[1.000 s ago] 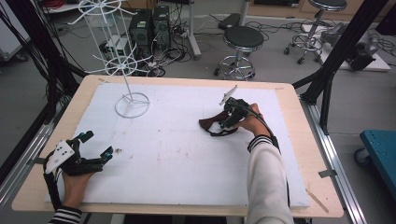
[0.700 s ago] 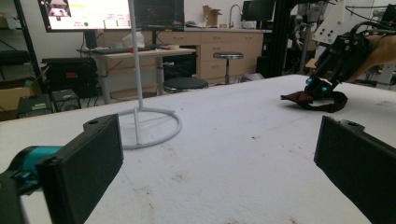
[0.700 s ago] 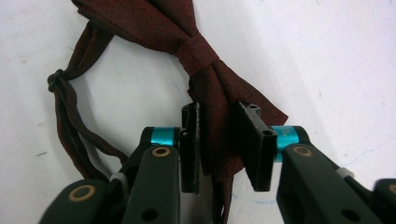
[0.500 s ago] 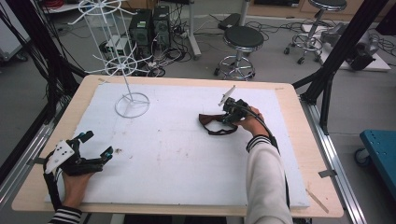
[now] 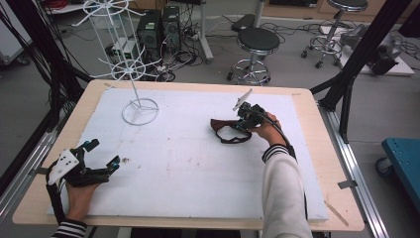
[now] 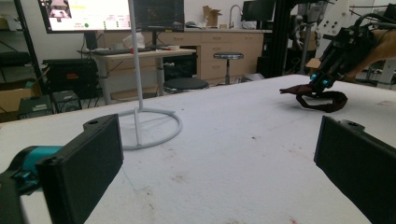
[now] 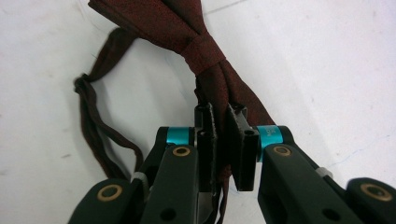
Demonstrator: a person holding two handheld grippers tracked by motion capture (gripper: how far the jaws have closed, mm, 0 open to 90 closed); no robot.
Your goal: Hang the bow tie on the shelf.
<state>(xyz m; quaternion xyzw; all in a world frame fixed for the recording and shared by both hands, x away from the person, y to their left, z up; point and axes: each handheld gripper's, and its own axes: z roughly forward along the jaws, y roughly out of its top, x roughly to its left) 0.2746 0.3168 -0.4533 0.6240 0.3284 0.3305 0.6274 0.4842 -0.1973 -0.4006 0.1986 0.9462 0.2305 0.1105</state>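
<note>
A dark red bow tie (image 7: 196,42) with a thin neck strap (image 5: 230,136) lies on the white foam board (image 5: 188,168), right of centre. My right gripper (image 7: 222,116) has just been closing and is now shut on one wing of the bow tie, the cloth pinched between its pads. The same grip shows far off in the left gripper view, on the bow tie (image 6: 322,99). At the board's near left edge my left gripper (image 5: 105,154) rests open, its jaws wide apart with nothing between them.
A white wire stand (image 5: 139,106) with a ring base rises at the back left of the board. The wooden table edge (image 5: 327,163) frames the foam. Stools, computers and cables fill the floor behind.
The right gripper's jaws closed onto the bow tie's wing. The bow tie shifted slightly on the board. The left gripper has not moved.
</note>
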